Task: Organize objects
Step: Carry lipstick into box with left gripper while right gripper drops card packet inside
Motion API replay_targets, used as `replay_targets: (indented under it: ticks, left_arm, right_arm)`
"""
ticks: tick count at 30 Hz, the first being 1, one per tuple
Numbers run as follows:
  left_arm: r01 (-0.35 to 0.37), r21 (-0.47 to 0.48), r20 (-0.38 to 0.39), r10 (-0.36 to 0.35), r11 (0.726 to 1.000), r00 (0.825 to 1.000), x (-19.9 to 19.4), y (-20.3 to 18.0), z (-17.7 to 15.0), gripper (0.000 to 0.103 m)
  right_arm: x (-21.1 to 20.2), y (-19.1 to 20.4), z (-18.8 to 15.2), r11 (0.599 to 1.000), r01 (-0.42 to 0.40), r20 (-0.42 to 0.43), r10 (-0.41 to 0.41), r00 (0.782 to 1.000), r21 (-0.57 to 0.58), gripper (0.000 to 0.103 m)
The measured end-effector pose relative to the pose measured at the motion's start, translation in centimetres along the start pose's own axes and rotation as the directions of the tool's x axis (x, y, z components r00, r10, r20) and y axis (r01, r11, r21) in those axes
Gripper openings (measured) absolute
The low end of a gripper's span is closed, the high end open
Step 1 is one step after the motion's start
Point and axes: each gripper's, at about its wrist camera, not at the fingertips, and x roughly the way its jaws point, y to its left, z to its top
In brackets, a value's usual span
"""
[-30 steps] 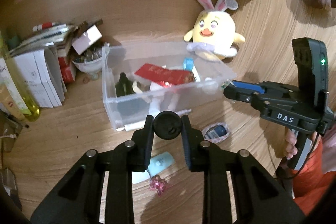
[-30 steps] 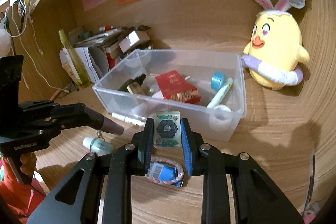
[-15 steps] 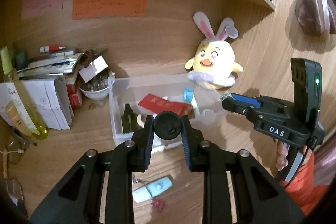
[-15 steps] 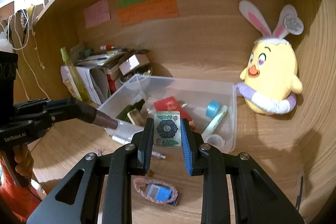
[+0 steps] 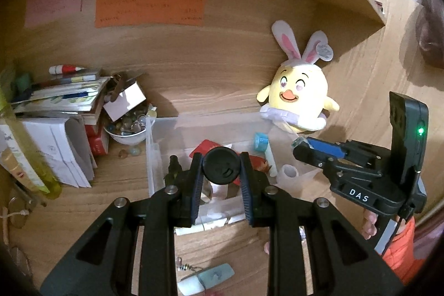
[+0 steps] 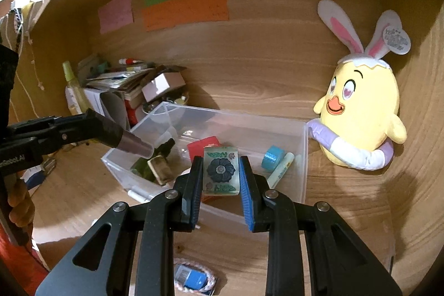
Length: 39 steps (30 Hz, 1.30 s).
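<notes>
Clutter everywhere on this wooden desk, and both tongs are loaded. The left gripper is clamped on a round black cap-like thing, and from the right-hand view it looks like a dark tube sticking out over the near-left corner of the clear plastic bin. The right gripper pinches a small green tile with a dark flower on it, held upright above the bin's front wall.

Inside the bin lie a red packet, a blue tape roll, a pale stick-shaped tube and a dark little bottle. A yellow chick plush with bunny ears leans against the bin's right end. Books and a bowl of small trinkets sit to the bin's left.

Still out on the desk, in front of the bin: a blue item ringed by a braided band, and a pale blue tube on a keychain
</notes>
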Motion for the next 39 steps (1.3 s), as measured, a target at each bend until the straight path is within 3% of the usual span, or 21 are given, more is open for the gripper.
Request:
replay_targets:
  ticks: [13,32,34,39]
  left_arm:
    - [0.058,-0.013,-0.088,-0.059,0.998,0.994,5.2,-0.6,0.3,0.025]
    - [0.006,-0.025,-0.198,-0.011,1.0,0.98,9.4,0.6,-0.5,0.026]
    - [0.0,-0.019,-0.2,-0.004,1.0,0.98,9.3,0.5,-0.6,0.028]
    - [-0.024,0.009,-0.168,0.026,1.0,0.985,7.9,0.1,-0.6,0.046]
  right_arm:
    - [4.2,-1.0,-0.7,0.998,0.056,-0.071,-0.056,0.996,0.006,0.023]
    - [5.6,-0.7,-1.2,0.994,0.095,-0.101,-0.1,0.99,-0.048,0.023]
    - [5.5,-0.7,-1.1,0.994,0.098,-0.103,-0.103,0.989,-0.046,0.027]
    - [4.7,-0.6,-0.9,0.993,0.108,-0.08,-0.112,0.99,-0.046,0.04]
